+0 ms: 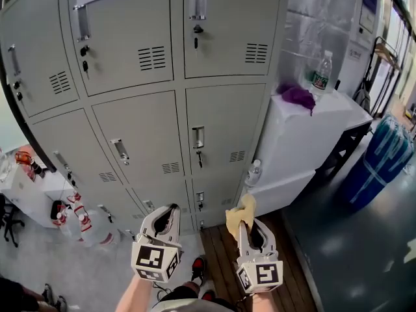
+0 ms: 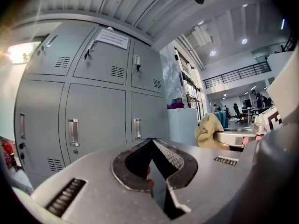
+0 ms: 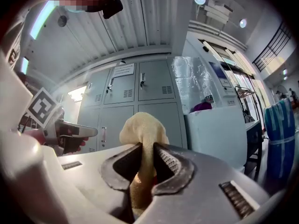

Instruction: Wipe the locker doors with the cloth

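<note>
1. The right gripper [image 3: 147, 146] is clamped on the yellow cloth [image 3: 142, 127]. Its jaws pinch a narrow fold, and the cloth's lower end runs down between them out of sight.
2. Above the jaw tips the cloth bunches into a rounded tuft, held apart from the grey locker doors [image 1: 140, 132] ahead of it.
3. The left gripper [image 2: 152, 140] has its jaws closed tip to tip with nothing between them. In the head view it hangs just beside the right gripper, to the lower left of the cloth.
4. Both hands are hidden behind the marker cubes; only a forearm [image 1: 133, 296] shows at the bottom edge of the head view.
5. The locker doors fill the view ahead, and the frame cuts off the top row.
6. Right of the lockers stands a white cabinet [image 1: 305, 132] with a bottle [image 1: 322, 71] and a purple bundle [image 1: 298, 97] on top. What the bundle is cannot be made out.
</note>
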{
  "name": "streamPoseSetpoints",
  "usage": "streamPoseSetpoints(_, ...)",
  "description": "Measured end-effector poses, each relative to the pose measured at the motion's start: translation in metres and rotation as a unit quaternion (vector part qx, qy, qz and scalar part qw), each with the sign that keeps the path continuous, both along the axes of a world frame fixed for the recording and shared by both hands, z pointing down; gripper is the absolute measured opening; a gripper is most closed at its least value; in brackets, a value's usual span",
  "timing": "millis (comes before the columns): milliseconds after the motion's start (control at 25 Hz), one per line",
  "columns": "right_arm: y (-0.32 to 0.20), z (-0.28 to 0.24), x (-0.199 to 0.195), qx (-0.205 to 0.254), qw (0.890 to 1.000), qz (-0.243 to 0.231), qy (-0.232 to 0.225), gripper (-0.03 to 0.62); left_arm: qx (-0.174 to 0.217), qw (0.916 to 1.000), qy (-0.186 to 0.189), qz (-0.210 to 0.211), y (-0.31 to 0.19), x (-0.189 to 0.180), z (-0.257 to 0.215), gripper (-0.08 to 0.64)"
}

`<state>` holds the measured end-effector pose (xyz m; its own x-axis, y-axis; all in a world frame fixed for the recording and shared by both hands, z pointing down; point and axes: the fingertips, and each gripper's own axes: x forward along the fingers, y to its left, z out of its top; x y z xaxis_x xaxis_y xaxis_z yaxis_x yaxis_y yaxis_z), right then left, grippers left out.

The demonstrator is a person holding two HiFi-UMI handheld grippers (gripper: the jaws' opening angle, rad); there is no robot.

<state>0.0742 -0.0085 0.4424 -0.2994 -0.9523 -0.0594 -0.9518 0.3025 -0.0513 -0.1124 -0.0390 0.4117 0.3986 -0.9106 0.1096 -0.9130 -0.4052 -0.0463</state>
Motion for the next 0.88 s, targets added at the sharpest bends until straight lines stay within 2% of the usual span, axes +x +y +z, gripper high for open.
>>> streamPoseSetpoints(360, -0.103, -0.034, -0.015, 0.036, 0.999, -0.015, 0.000, 0.068, 0.006, 1.0000, 0.007, -0.002, -0.099, -0.005, -0.012, 0.023)
streamPoseSetpoints(600, -0.155, -0.046, -0.029, 0.037, 0.999, -0.030, 0.010, 0.069, 0.005, 0.9999, 0.000, -0.010, -0.145, -0.011, -0.017, 0.023)
streamPoseSetpoints(760, -0.175, -0.064, -0.042, 0.057, 0.997, -0.057, 0.012, 0.069, 0.008, 0.9998, -0.002, -0.015, -0.161, -0.014, -0.020, 0.023)
streamPoseSetpoints(880, -0.183, -0.095, -0.054, 0.078, 0.992, -0.098, -0.006, 0.069, 0.009, 0.9997, -0.004, -0.020, -0.168, -0.015, -0.023, 0.023)
